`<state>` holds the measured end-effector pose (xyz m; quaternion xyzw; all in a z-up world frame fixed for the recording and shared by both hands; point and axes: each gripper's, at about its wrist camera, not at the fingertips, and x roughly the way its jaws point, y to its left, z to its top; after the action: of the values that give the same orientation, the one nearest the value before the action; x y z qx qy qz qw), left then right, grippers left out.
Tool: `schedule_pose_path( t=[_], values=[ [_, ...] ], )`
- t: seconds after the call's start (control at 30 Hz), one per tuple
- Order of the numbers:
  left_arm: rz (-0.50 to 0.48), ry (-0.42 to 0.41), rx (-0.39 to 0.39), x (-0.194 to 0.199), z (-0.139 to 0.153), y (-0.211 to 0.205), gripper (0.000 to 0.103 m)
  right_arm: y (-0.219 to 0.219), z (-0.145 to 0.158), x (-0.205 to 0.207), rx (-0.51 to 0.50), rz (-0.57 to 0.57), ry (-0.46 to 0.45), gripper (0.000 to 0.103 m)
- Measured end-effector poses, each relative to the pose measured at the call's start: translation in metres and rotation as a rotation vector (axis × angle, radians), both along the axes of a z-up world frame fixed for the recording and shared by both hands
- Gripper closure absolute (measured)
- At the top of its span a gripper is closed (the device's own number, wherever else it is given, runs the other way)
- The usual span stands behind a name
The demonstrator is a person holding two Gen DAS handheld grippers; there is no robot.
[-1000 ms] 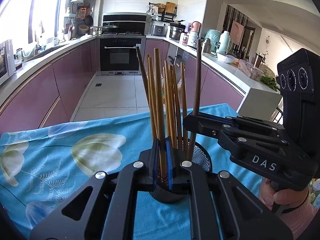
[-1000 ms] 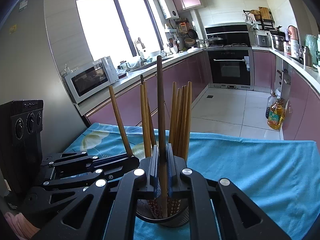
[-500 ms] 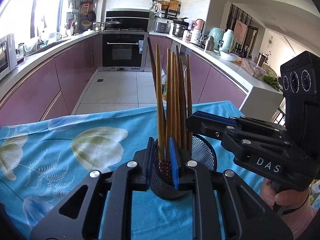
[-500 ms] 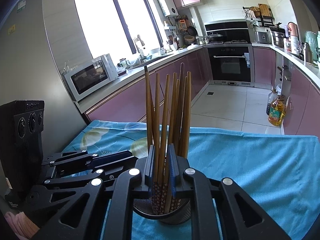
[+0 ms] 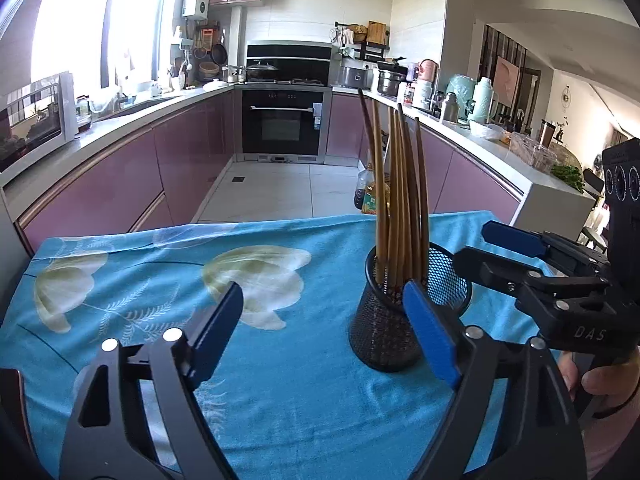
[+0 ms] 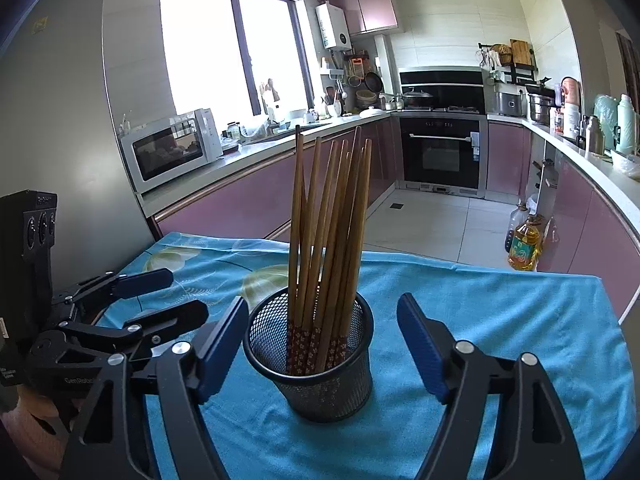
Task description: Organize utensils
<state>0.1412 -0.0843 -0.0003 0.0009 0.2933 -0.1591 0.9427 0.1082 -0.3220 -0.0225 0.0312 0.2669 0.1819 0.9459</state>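
Observation:
A black mesh cup (image 6: 316,364) stands on the blue flowered cloth (image 6: 500,320) and holds several wooden chopsticks (image 6: 332,220), upright and bunched together. My right gripper (image 6: 322,344) is open and empty, its blue pads either side of the cup. My left gripper (image 5: 324,332) is open and empty; the cup (image 5: 384,332) stands just behind its right pad (image 5: 432,340), with the chopsticks (image 5: 400,192) rising above it. The right gripper also shows in the left wrist view (image 5: 504,252), and the left gripper in the right wrist view (image 6: 160,296).
The table's far edge drops to a tiled kitchen floor with an oil bottle (image 6: 524,246). Purple cabinets, a microwave (image 6: 172,152) and an oven (image 6: 440,152) stand behind. Blue cloth lies bare left of the cup (image 5: 160,280).
Both grippers were shut on chopsticks in the cup. Both have opened wide and drawn back, and the chopsticks they held now stand loose in the cup.

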Motion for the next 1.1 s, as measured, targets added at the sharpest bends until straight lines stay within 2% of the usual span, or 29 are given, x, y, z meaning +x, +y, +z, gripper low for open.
schedule_pose_path(
  t=[0.1,0.2,0.5,0.7,0.87,1.1],
  values=[
    [0.025,-0.026,0.002,-0.014,-0.001,0.008,0.006,0.002,-0.006,-0.012,-0.021,-0.022,-0.028,0.014],
    [0.05,-0.055,0.009,-0.028,-0.003,0.016,0.006,0.004,-0.011,-0.022,-0.036,-0.043,-0.057,0.007],
    [0.12,-0.175,0.01,-0.069,0.004,0.033,0.006,0.013,-0.016,-0.059,-0.069,-0.083,-0.158,0.007],
    [0.166,-0.246,0.022,-0.093,0.004,0.044,0.006,0.019,-0.023,-0.078,-0.085,-0.11,-0.175,0.007],
    [0.186,-0.275,0.003,-0.105,0.001,0.05,0.006,0.015,-0.028,-0.089,-0.043,-0.138,-0.187,0.007],
    [0.205,-0.328,0.006,-0.12,0.0,0.053,0.006,0.016,-0.031,-0.101,-0.042,-0.189,-0.226,0.007]
  ],
)
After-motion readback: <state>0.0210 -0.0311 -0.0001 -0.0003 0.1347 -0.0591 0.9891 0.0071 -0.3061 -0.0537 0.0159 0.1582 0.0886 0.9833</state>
